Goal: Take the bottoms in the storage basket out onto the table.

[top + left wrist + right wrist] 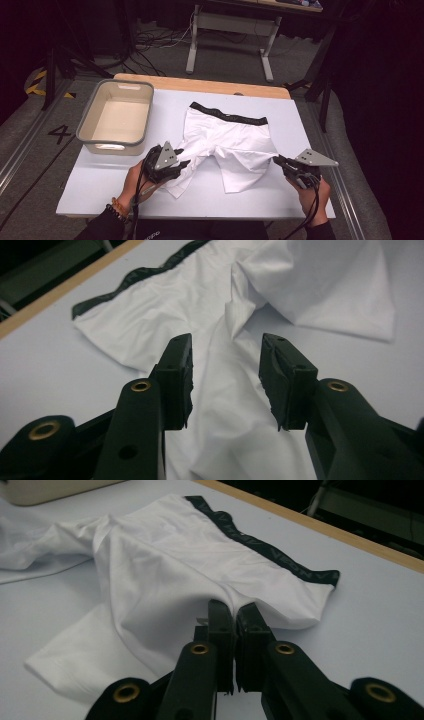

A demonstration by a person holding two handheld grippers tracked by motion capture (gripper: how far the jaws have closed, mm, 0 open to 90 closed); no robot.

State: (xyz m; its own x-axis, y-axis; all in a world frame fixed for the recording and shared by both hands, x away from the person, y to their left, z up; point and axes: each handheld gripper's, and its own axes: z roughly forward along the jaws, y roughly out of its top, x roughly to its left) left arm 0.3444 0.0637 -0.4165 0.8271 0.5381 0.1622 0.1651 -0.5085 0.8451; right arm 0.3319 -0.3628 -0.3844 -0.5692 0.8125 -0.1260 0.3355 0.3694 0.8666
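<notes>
White shorts (pixel 225 142) with a black waistband (pixel 229 114) lie spread on the tabletop (pixel 100 185), just right of a grey tub (pixel 116 116), waistband toward the far edge. At the near left leg, the left claw (pixel 225 377) stands partly open over the cloth, its pads gripping nothing. At the right leg's outer edge, the right claw (pixel 234 630) is pinched closed on the white fabric.
</notes>
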